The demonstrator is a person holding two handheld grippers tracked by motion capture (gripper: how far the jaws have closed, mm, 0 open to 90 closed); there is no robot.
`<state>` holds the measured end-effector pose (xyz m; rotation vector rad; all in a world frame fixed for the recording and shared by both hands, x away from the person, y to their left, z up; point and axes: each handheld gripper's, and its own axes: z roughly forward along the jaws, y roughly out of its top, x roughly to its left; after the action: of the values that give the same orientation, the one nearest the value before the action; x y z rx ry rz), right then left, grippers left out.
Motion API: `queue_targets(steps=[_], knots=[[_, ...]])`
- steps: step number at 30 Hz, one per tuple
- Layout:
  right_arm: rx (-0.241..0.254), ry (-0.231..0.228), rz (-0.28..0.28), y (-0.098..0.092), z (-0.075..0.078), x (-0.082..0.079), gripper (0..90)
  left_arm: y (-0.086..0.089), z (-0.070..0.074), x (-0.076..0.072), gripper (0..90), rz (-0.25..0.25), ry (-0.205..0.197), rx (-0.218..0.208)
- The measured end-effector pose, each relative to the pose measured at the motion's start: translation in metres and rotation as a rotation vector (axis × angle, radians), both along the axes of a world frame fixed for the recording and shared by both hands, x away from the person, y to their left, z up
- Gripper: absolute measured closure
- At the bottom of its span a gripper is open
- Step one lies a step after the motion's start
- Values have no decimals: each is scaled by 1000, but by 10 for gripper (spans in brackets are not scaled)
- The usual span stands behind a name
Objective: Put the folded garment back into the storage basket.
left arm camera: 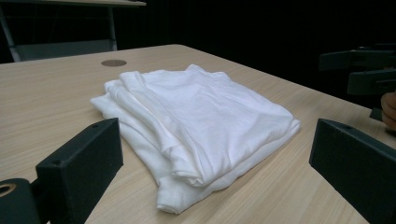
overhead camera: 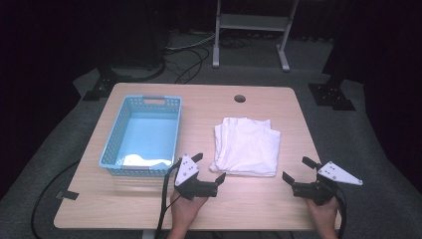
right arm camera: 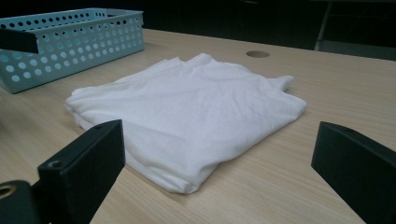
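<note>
Cloth, white and folded, is laid flat on the table just right of the blue basket. It is flanked near its front edge by the left gripper and right gripper, both spread wide and holding nothing. If only the top layer is pinched, the fold may be pulled apart; a low approach may scrape the wood.

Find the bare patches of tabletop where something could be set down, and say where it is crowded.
Free: the strip between the blue basket and the folded white cloth, the far edge around the round hole, and right of the cloth. Crowded: the near edge, where the left hand-held gripper and right hand-held gripper flank the cloth.
</note>
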<state>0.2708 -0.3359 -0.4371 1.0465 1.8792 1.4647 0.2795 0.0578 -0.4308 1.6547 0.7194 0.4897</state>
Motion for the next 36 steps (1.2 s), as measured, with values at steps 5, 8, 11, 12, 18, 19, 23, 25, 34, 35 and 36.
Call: queue_targets(steps=[5,8,11,12,18,19,23,25,34,35,36], knots=[[-7,0,-1,1,0,0,28,2,0,1,23,7,11,-17],[5,4,-3,-1,1,1,29,2,0,2,24,-3,17,-28],[8,9,-3,-1,1,1,29,0,0,3,23,-16,22,-27],[7,8,-2,-1,2,2,29,0,0,3,23,-16,22,-27],[11,21,10,1,6,2,28,-4,5,4,23,-41,46,-15],[3,20,11,1,7,3,28,-4,5,4,23,-41,46,-15],[4,19,13,1,13,2,29,-5,14,5,23,-51,48,-24],[0,21,15,0,15,2,28,-7,18,6,23,-58,53,-22],[3,46,20,-2,27,3,28,-17,31,14,24,-70,96,7],[0,50,21,-3,30,4,29,-19,34,16,23,-78,99,20],[-2,54,19,-2,32,4,28,-20,35,16,23,-78,102,24]])
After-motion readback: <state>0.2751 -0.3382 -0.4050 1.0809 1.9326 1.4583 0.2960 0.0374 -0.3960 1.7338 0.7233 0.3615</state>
